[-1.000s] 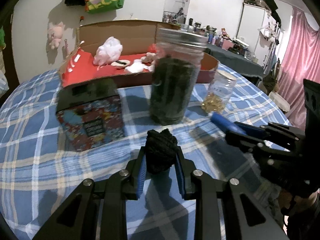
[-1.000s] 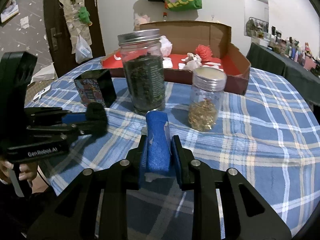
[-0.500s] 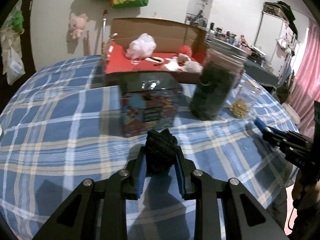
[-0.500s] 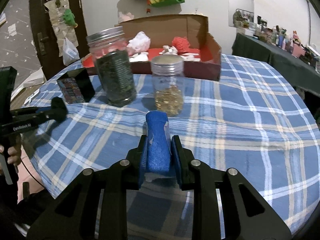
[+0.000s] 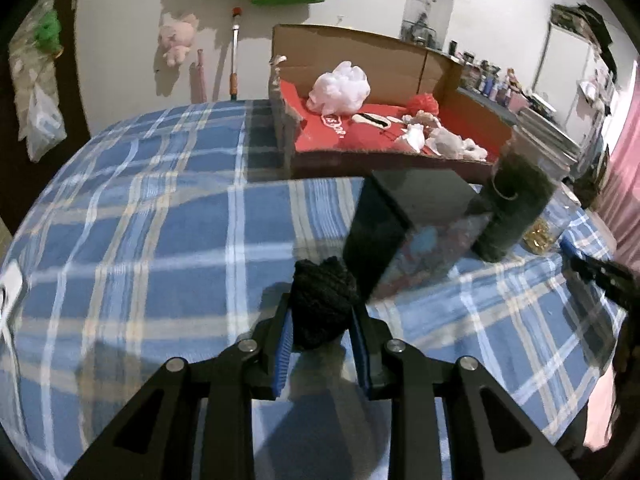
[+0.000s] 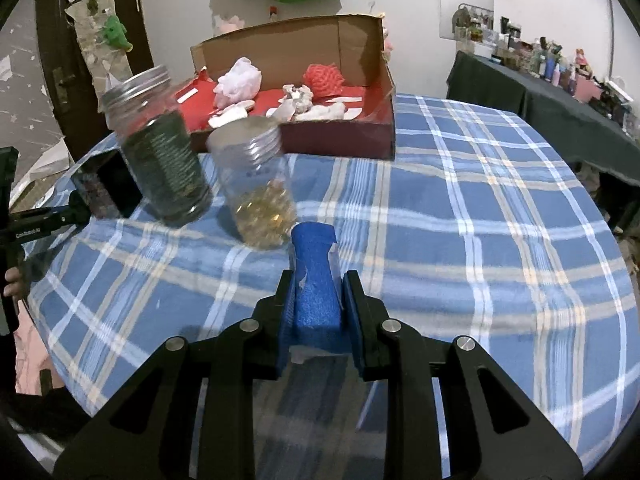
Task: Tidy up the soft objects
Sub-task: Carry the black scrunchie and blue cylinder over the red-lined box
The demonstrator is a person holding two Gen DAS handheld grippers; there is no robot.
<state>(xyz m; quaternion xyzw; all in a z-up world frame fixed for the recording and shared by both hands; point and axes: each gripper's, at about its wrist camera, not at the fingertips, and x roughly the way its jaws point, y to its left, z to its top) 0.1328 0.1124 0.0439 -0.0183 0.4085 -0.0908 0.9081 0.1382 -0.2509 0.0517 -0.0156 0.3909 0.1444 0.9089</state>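
**Both grippers loaded, cardboard box ahead**

The left gripper is clamped on a black knitted bundle, a lumpy, coarse-textured wad that bulges above and ahead of the blue pads. The right gripper squeezes a blue foam piece, upright between its fingers, pinched at the waist and flaring at the top, with pale scuffs on its face. Each appears lifted clear of the checked tablecloth, probably for carrying. Just beyond the fingers stand a dark tin and two jars. Farther off, the cardboard box with its red lining holds white and red soft items, the likely destination.
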